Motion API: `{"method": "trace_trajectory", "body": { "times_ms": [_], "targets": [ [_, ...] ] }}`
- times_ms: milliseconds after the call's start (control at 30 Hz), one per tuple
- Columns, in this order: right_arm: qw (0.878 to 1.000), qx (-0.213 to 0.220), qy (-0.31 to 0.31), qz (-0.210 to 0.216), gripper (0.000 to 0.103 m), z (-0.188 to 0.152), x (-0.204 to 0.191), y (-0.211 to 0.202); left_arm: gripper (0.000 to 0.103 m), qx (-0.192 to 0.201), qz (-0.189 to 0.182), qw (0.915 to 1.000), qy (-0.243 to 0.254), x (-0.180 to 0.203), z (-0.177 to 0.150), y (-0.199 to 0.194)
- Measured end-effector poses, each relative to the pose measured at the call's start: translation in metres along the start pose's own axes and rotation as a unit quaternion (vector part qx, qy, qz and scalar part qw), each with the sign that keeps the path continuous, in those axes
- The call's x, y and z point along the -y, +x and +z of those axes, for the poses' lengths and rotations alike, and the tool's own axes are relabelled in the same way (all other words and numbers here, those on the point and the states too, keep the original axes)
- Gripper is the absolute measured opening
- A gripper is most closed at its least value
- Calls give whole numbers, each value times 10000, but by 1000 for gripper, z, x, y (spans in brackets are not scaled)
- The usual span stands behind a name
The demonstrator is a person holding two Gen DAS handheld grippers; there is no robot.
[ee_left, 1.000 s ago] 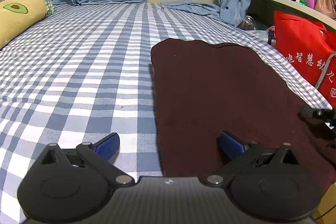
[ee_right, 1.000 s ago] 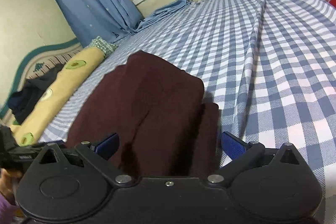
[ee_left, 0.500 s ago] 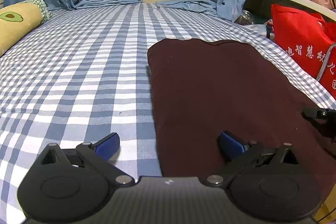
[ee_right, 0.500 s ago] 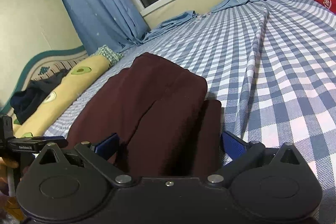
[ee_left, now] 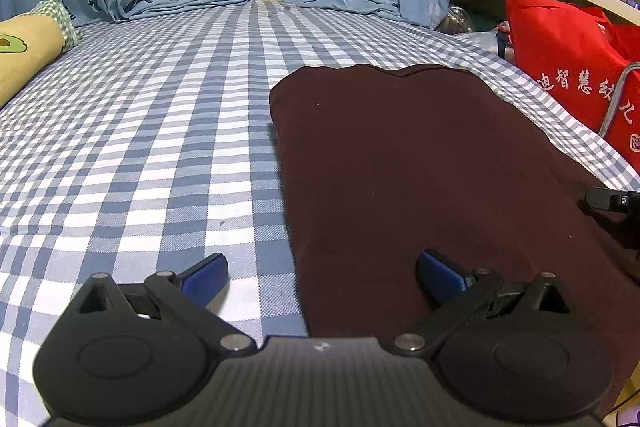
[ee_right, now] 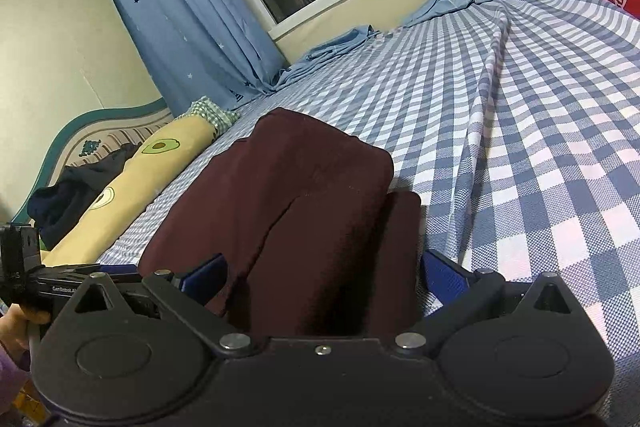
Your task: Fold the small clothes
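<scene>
Our right gripper [ee_right: 322,277], jaws wide and empty, straddles the maroon garment [ee_right: 304,195], running lengthwise ahead; our left gripper [ee_left: 322,277], equally wide and empty, straddles its left edge.

We are looking low across the bed [ee_left: 140,147] toward the window at 12 o'clock; both views are sharing the maroon garment [ee_left: 420,167].

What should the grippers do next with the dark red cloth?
Probably close the right hand-held gripper on the cloth edge. Its open fingers straddle that near edge, while the open left hand-held gripper sits half over the bedsheet, gripping nothing. A fold likely needs a held edge first.
</scene>
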State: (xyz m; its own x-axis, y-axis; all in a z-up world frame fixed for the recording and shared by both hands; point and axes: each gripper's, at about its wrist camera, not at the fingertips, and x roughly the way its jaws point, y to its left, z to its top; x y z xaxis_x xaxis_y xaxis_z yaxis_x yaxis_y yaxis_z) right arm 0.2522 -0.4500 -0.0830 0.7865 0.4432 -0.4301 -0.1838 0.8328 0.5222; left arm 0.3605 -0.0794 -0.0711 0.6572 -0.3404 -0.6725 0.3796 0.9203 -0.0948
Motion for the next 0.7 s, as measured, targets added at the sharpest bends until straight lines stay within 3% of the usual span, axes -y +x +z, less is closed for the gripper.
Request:
{"method": "trace_trajectory", "body": {
  "times_ms": [467, 700],
  "targets": [
    [10000, 1, -22, -19, 103, -1, 0, 0, 103, -28, -39, 10000, -11, 0, 1, 5],
    [9992, -48, -339, -225, 100, -2, -13, 2, 103, -18, -19, 10000, 3, 1, 1, 6]
  ]
}}
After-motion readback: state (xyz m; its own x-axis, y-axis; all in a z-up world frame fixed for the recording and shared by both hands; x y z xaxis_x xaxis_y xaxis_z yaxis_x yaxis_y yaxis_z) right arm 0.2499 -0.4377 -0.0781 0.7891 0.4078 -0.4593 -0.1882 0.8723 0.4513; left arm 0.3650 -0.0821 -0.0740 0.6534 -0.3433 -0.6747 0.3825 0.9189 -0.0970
